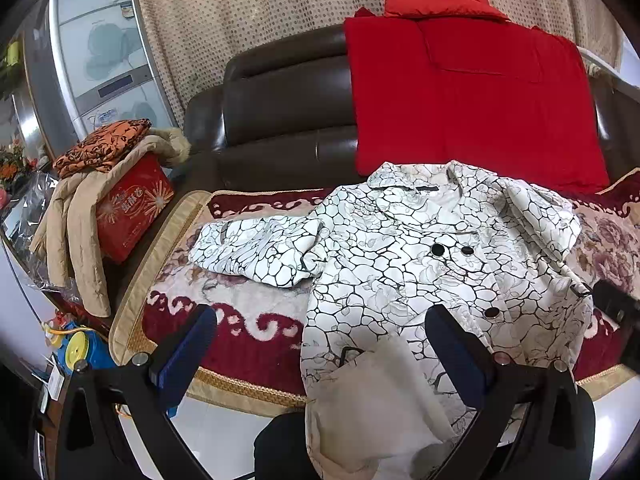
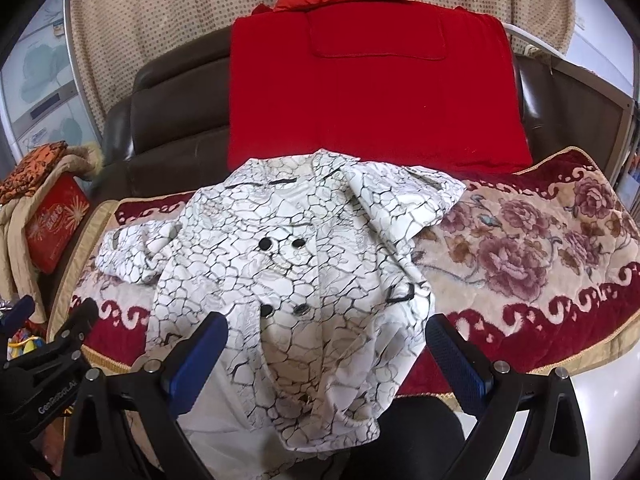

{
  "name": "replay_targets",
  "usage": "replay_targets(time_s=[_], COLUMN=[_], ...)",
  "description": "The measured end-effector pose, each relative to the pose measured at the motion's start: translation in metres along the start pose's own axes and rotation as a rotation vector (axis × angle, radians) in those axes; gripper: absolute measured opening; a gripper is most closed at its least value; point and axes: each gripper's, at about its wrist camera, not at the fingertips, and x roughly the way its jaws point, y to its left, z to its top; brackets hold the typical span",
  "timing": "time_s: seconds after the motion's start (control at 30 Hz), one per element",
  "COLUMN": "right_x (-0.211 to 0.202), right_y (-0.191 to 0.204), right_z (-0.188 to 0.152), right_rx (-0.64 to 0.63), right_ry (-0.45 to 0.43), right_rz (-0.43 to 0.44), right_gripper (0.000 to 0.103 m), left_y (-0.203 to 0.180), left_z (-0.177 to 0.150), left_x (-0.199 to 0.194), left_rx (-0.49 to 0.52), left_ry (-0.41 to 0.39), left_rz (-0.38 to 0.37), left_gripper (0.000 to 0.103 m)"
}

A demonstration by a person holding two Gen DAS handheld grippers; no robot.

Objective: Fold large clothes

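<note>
Both our grippers, left [image 1: 320, 336] and right [image 2: 326, 340], gape empty over the coat [image 2: 304, 264] (hem overhanging the sofa's [image 1: 280, 92] front edge); red blanket [image 2: 372, 92] behind.

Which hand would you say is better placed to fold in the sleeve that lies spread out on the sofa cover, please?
Probably the left. The spread sleeve lies on the left side of the jacket, nearer the open left tongs. The right tongs, also open, hover over the jacket's hem.
</note>
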Motion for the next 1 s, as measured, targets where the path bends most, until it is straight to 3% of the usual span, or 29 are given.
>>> replay_targets(time_s=[0.23, 0.37, 0.43, 0.6, 0.73, 0.87, 1.0], right_x=[0.032, 0.074, 0.103, 0.177, 0.237, 0.291, 0.325], right_y=[-0.044, -0.094, -0.126, -0.190, -0.231, -0.261, -0.271], right_z=[0.028, 0.050, 0.062, 0.085, 0.098, 0.104, 0.107], right_rx=[0.088, 0.175, 0.235, 0.394, 0.579, 0.763, 0.851], right_ry=[-0.031, -0.056, -0.043, 0.006, 0.045, 0.110, 0.145], right_rz=[0.002, 0.003, -0.015, 0.086, 0.230, 0.323, 0.344], right_gripper=[0.101, 0.101, 0.101, 0.100, 0.100, 0.087, 0.074], left_y=[-0.011, -0.032, -0.043, -0.053, -0.056, -0.056, -0.054], left_z=[0.010, 0.014, 0.014, 0.021, 0.025, 0.025, 0.026], left_x=[0.034, 0.060, 0.070, 0.085, 0.099, 0.113, 0.120], left_rx=[0.021, 0.085, 0.107, 0.062, 0.074, 0.096, 0.088], left_ry=[0.077, 0.131, 0.155, 0.180, 0.171, 0.152, 0.135], left_rz=[-0.067, 0.006, -0.004, -0.115, -0.140, -0.136, -0.140], left_gripper=[0.103, 0.103, 0.103, 0.103, 0.103, 0.103, 0.103])
